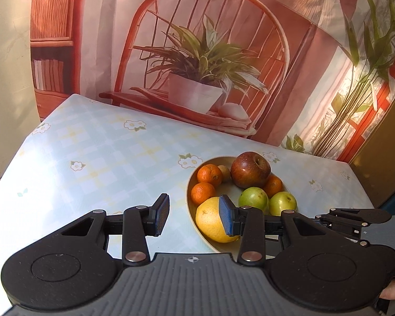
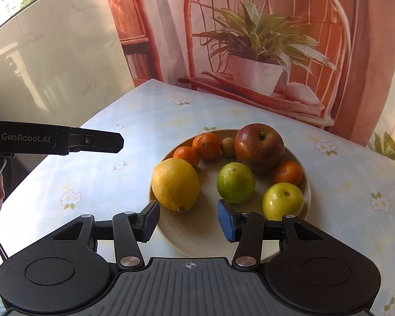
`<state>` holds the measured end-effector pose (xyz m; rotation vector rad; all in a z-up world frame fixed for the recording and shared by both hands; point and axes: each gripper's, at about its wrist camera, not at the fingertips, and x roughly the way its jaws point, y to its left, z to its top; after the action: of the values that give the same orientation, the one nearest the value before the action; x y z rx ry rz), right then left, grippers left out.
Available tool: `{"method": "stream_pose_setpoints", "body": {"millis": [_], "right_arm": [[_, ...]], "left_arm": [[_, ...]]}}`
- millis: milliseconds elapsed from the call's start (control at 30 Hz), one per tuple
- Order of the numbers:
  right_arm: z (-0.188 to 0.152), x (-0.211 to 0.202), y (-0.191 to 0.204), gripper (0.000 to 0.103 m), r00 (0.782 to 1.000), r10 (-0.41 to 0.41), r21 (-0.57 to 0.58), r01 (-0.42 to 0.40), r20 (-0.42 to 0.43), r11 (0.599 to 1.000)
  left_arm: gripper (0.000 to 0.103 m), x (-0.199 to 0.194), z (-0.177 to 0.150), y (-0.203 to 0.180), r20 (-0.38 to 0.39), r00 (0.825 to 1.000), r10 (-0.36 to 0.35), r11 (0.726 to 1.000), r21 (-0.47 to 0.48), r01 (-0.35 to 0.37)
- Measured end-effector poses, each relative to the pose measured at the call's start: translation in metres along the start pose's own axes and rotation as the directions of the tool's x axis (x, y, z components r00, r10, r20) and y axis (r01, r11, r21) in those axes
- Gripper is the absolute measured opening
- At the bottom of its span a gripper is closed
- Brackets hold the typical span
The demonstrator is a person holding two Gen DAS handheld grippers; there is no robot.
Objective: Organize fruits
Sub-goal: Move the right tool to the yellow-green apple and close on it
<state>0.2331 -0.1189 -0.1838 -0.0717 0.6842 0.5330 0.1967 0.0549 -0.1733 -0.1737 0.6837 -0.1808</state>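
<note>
Fruit gathered on the plate point(image 2: 306, 184), both grippers empty above it.
Left gripper point(image 1: 194, 217) and right gripper point(image 2: 188, 220) hover narrowly parted, holding nothing; the lemon point(image 2: 175, 184), apple point(image 2: 259, 146) and oranges look sorted already.

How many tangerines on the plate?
3. Two touch at the plate far-left rim: tangerine, tangerine. A third sits right, beside the red apple. Others could hide behind the apple.
</note>
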Motion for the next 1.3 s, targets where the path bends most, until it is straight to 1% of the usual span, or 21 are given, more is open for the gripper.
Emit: {"method": "stream_pose_setpoints", "body": {"millis": [100,233,400,633,833,1033,1167,1300], "right_arm": [[-0.011,-0.018,-0.004,0.045,0.999,-0.014,0.025,0.013,0.043,1.0],[-0.029,-0.038,-0.008,0.045,0.995,-0.038,0.069,0.031,0.096,0.997],[-0.052,-0.05,-0.011,0.045,0.99,-0.059,0.12,0.043,0.126,0.992],[-0.077,-0.057,-0.021,0.045,0.989,-0.074,0.208,0.046,0.127,0.977],[-0.087,-0.056,-0.023,0.045,0.991,-0.075,0.239,0.046,0.113,0.97],[-0.096,-0.05,-0.016,0.045,0.994,-0.057,0.246,0.034,0.089,0.969],[-0.099,-0.045,-0.015,0.045,0.995,-0.072,0.242,0.054,0.067,0.969],[-0.101,-0.039,-0.016,0.043,0.995,-0.086,0.24,0.073,0.042,0.968]], "left_arm": [[0.043,-0.01,-0.004,-0.007,0.01,0.999,0.032,0.999,0.038,-0.033],[0.043,-0.022,-0.009,-0.017,0.022,0.998,0.054,0.996,0.075,-0.056],[0.043,-0.033,-0.014,-0.027,0.03,0.997,0.067,0.993,0.095,-0.069],[0.043,-0.038,-0.014,-0.042,0.046,0.997,0.068,0.987,0.142,-0.074],[0.043,-0.042,-0.014,-0.05,0.055,0.997,0.06,0.986,0.151,-0.068],[0.043,-0.038,-0.017,-0.054,0.041,0.998,0.055,0.989,0.135,-0.06],[0.043,-0.036,-0.019,-0.058,0.034,0.998,0.053,0.986,0.155,-0.057],[0.043,-0.033,-0.02,-0.058,0.018,0.999,0.044,0.988,0.147,-0.046]]}}
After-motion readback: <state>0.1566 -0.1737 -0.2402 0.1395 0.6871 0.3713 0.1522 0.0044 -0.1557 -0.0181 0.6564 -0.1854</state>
